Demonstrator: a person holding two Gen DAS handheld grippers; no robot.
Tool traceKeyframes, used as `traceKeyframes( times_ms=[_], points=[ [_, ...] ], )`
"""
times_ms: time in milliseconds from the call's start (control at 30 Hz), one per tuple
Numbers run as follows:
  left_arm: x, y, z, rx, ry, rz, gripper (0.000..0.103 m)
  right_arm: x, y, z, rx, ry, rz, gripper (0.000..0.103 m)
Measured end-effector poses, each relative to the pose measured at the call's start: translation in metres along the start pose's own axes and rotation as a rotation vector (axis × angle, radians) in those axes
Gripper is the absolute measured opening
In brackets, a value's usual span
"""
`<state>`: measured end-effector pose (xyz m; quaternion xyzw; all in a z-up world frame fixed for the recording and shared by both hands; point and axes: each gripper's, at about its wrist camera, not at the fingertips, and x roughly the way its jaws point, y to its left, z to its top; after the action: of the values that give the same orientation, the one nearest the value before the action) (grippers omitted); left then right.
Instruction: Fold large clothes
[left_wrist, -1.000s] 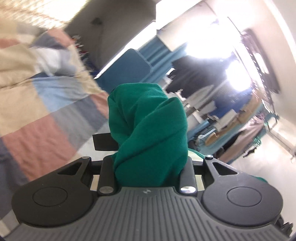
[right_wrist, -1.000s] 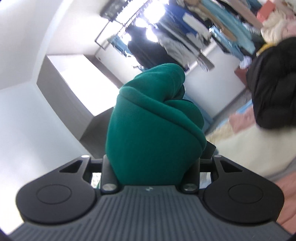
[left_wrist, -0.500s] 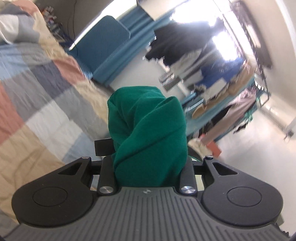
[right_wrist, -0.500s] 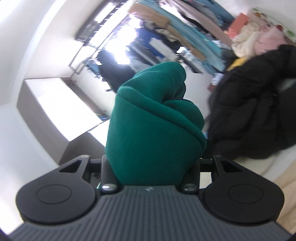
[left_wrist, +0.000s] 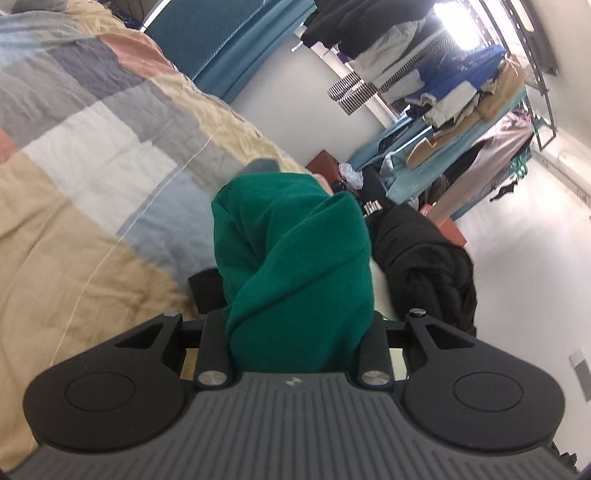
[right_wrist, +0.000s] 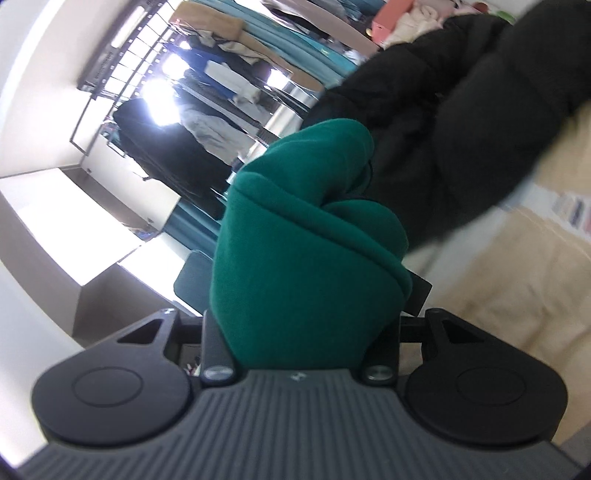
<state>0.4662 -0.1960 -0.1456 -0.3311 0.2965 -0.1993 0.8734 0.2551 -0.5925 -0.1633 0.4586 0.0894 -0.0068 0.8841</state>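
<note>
Holding: green garment, one bunched portion clamped in left tool, another in right tool, both raised above patchwork bed quilt. Black coat heaped on the bed nearby. Progress: judged early; no flat fold visible; laying out and folding remain.

We see bunched green garment hiding the left gripper fingertips; likewise on the right gripper. The black coat blurs, cut by the top edge.
</note>
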Motion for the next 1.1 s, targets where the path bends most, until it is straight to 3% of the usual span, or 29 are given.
traceKeyframes(
  times_ms=[200,467,800,900,1000,1100],
  points=[
    [0.017,0.041,-0.016,-0.039,-0.003,-0.046,0.040,-0.006,-0.046,-0.029,0.061,-0.039,0.022,0.048],
    [0.027,0.058,-0.031,-0.016,0.007,-0.047,0.050,-0.006,-0.087,-0.052,0.168,-0.071,0.021,0.057],
    [0.013,0.044,-0.026,0.015,0.020,-0.019,0.052,-0.008,-0.080,-0.049,0.167,-0.062,-0.012,0.057],
    [0.009,0.042,-0.023,0.001,0.060,-0.001,0.061,-0.013,-0.077,-0.049,0.178,-0.056,-0.029,0.058],
    [0.000,0.045,-0.019,-0.042,0.116,0.001,0.063,-0.017,-0.072,-0.046,0.175,-0.046,-0.048,0.058],
    [-0.015,0.044,-0.017,-0.047,0.147,0.027,0.066,-0.025,-0.066,-0.043,0.171,-0.030,-0.082,0.067]
  ],
)
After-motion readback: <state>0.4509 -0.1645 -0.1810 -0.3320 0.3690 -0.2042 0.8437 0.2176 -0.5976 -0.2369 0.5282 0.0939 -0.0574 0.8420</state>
